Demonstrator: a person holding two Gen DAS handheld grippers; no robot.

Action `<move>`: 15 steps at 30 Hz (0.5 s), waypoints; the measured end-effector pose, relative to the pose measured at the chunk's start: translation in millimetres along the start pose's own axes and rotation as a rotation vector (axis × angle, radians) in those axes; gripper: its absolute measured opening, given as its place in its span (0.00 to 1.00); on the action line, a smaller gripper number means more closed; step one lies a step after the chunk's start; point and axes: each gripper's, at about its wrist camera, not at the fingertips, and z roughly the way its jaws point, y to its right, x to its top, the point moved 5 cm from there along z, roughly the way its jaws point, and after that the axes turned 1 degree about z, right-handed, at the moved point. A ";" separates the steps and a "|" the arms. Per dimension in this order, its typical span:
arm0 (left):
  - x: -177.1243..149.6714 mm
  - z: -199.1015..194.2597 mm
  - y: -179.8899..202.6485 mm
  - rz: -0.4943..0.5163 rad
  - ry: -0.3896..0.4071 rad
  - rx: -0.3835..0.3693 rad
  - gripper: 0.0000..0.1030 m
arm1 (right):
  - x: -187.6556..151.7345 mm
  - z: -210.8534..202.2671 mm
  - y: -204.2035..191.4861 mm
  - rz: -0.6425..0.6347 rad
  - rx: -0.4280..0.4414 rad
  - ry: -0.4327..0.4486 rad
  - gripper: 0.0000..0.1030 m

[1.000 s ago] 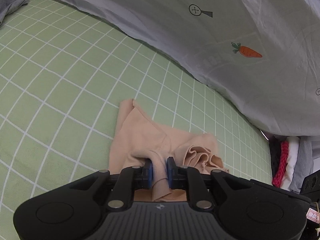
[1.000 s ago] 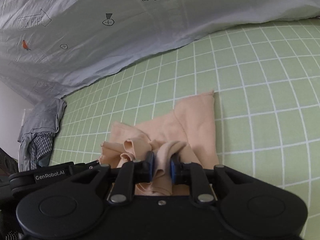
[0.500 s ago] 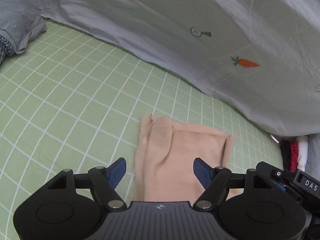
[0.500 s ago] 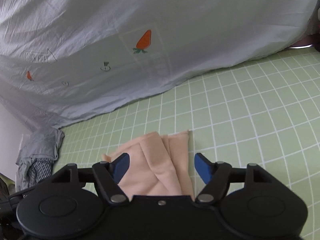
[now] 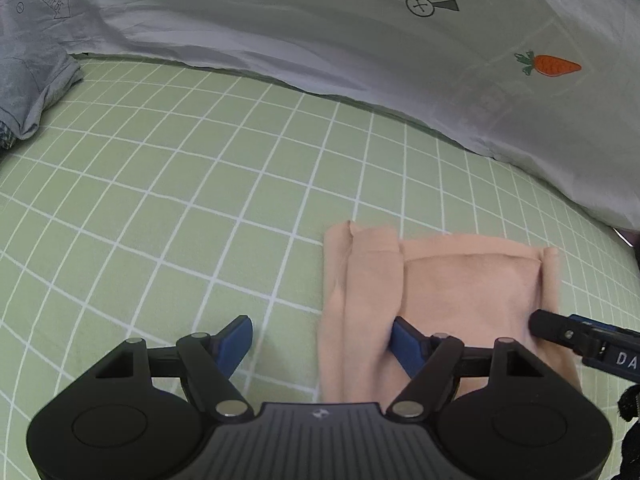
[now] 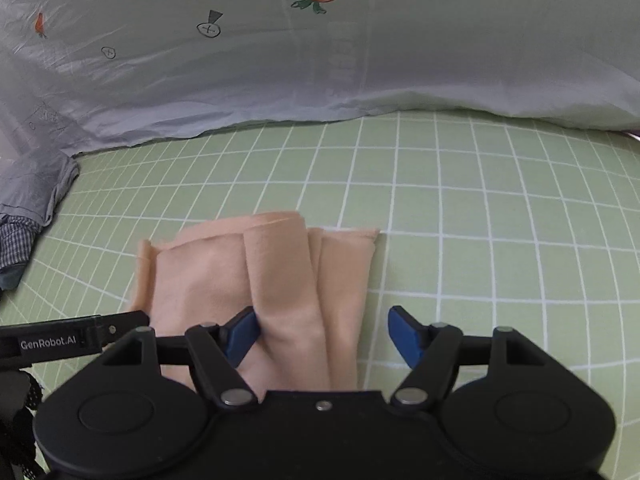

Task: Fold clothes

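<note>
both grippers, left gripper [image 5: 320, 338] and right gripper [image 6: 322, 332], are spread wide, nothing gripped; the folded garment [image 5: 444, 292] is straddled at its near edge, its long axis running away from the jaws.

Soft, even daylight fills both views, with only faint shadows beneath each gripper's blue pads [image 5: 238, 336] (no glare anywhere). Fisheye distortion bends the grid lines of the green sheet [image 6: 500, 208] ahead, corners vignette black, and the peach garment [image 5: 460, 280] looks slightly motion-blurred.
</note>
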 end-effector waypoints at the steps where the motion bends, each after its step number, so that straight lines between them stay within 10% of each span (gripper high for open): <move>1: 3.9 1.4 -4.0 -0.011 0.004 0.005 0.73 | 4.2 0.1 7.3 0.024 -0.009 0.013 0.69; 7: 16.5 -10.5 -25.8 -0.098 0.055 0.038 0.73 | 14.7 -6.5 47.9 0.235 0.020 0.054 0.67; 15: -13.9 -29.0 -25.3 -0.218 -0.018 -0.205 0.74 | -21.2 -25.3 28.7 0.332 0.163 0.013 0.71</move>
